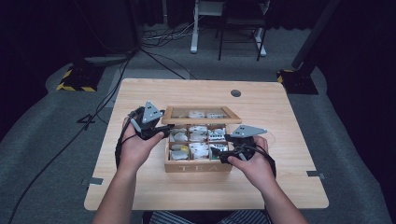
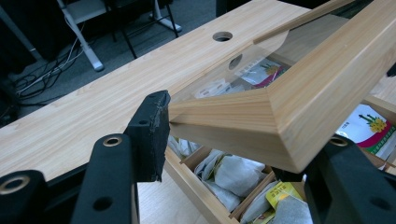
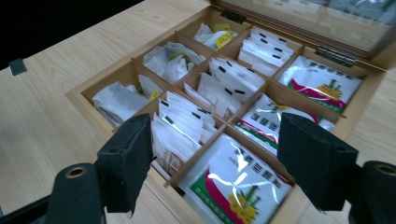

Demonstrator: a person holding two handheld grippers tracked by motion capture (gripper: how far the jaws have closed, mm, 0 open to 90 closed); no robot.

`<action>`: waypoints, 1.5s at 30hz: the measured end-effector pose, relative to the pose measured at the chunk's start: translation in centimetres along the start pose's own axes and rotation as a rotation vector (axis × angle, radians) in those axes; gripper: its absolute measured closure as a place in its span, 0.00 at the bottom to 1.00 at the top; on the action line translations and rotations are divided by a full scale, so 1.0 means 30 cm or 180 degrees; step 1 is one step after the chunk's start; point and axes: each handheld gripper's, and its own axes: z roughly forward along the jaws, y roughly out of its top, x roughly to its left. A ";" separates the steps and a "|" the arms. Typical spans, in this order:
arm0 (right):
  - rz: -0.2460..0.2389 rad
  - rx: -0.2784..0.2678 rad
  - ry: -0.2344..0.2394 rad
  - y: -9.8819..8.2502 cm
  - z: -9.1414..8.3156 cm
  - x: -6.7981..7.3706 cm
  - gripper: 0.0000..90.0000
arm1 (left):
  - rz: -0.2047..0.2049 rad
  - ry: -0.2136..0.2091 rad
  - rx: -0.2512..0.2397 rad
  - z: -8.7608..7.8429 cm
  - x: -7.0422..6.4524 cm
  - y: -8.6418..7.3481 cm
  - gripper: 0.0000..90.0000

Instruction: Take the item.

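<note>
A wooden tea box (image 1: 198, 167) marked TEA stands mid-table, its glass-paned lid (image 1: 201, 122) raised towards the far side. My left gripper (image 1: 166, 133) is at the lid's left corner. In the left gripper view, the left gripper (image 2: 243, 135) is shut on the lid frame (image 2: 299, 93), one pad on its edge and the other beneath it. My right gripper (image 1: 222, 156) hovers at the box's front right. In the right gripper view, the right gripper (image 3: 215, 128) is open above white tea bags (image 3: 187, 121) and a green-and-red foil sachet (image 3: 233, 182), touching neither.
The light wooden table (image 1: 280, 121) has a round cable hole (image 1: 236, 93) near its far edge. Bare tabletop lies on both sides of the box. Beyond the table, cables and furniture legs (image 1: 194, 32) stand on grey carpet.
</note>
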 end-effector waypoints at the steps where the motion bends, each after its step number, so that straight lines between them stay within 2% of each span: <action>1: -0.0004 0.0011 0.0023 0.005 0.009 0.008 0.31 | -0.0004 -0.0006 -0.0002 0.000 0.000 0.000 0.52; 6: -0.0067 0.0079 0.0240 0.029 0.062 0.053 0.41 | -0.0005 -0.0011 0.0002 0.000 0.000 0.001 0.52; 10: -0.0159 0.0151 0.0351 0.043 0.112 0.093 0.48 | -0.0004 -0.0013 -0.0005 0.000 0.002 0.001 0.52; 13: -0.0222 0.0169 0.0371 0.050 0.149 0.120 0.54 | -0.0006 -0.0027 -0.0008 0.001 0.002 -0.002 0.52; 18: -0.0201 0.0192 0.0437 0.066 0.194 0.147 0.59 | -0.0006 -0.0048 -0.0010 0.001 0.005 -0.004 0.51; 22: -0.0219 0.0205 0.0489 0.077 0.222 0.171 0.60 | -0.0026 -0.0057 -0.0014 0.002 0.005 -0.004 0.51; 24: -0.0237 0.0255 0.0475 0.077 0.239 0.183 0.60 | -0.0011 -0.0058 -0.0010 0.002 0.007 -0.003 0.51; 28: -0.0235 0.0337 0.0563 0.081 0.286 0.208 0.60 | -0.0003 -0.0062 -0.0006 0.002 0.007 -0.003 0.51; 34: -0.0189 0.0323 0.0612 0.091 0.325 0.228 0.61 | 0.0000 -0.0067 -0.0002 0.002 0.007 -0.003 0.51; 39: -0.0205 0.0373 0.0610 0.099 0.360 0.253 0.61 | -0.0001 -0.0068 0.0000 0.002 0.007 -0.003 0.51; 45: -0.0198 0.0409 0.0575 0.097 0.385 0.254 0.59 | 0.0005 -0.0068 0.0004 0.002 0.007 -0.003 0.51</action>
